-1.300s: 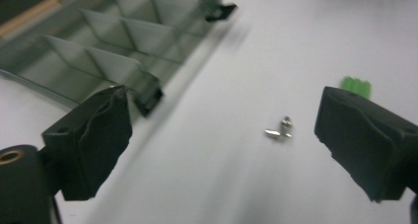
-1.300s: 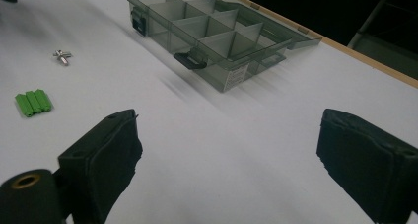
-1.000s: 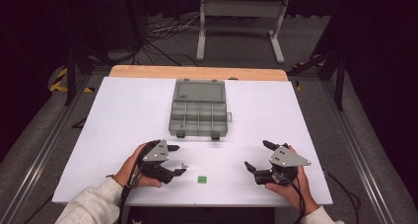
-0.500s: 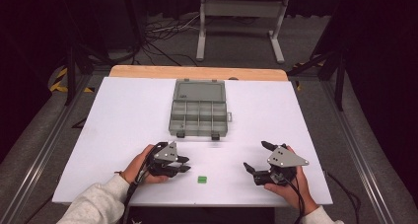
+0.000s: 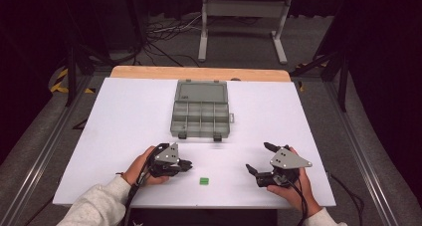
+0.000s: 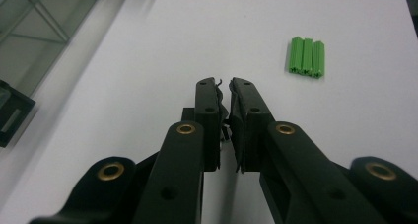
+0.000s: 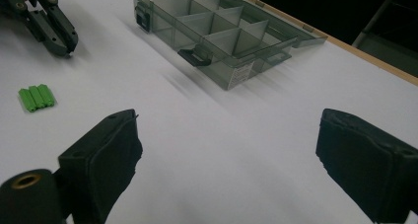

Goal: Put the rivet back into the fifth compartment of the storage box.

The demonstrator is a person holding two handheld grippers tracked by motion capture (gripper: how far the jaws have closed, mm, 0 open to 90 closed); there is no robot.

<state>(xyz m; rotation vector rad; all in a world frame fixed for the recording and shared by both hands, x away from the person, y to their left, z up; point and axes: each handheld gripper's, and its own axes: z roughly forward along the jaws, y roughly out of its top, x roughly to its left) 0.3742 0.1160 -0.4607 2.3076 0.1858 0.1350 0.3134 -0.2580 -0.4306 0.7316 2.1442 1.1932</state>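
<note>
A small green ribbed block (image 5: 203, 181) lies on the white table near the front edge; it also shows as the green block (image 6: 306, 57) and the green block (image 7: 35, 97). My left gripper (image 5: 188, 165) rests just left of it, its tips pointing right, a short way from the block. Its jaws have just been closing; the left gripper (image 6: 224, 83) is now shut with nothing between the jaws. My right gripper (image 5: 258, 158) sits at the front right, and the right gripper (image 7: 227, 120) stands wide open and empty, facing the left gripper (image 7: 64, 46).
A grey transparent organizer box (image 5: 200, 114) with several compartments lies open at the table's (image 5: 124, 116) middle back, its black latches toward me; the box (image 7: 222, 41) looks empty. Dark floor, cables and a metal stand lie beyond the far wooden edge (image 5: 199, 73).
The left gripper's jaws have gone from open to shut, with nothing caught. That hand shifted slightly right toward the green block. The right gripper kept still.
</note>
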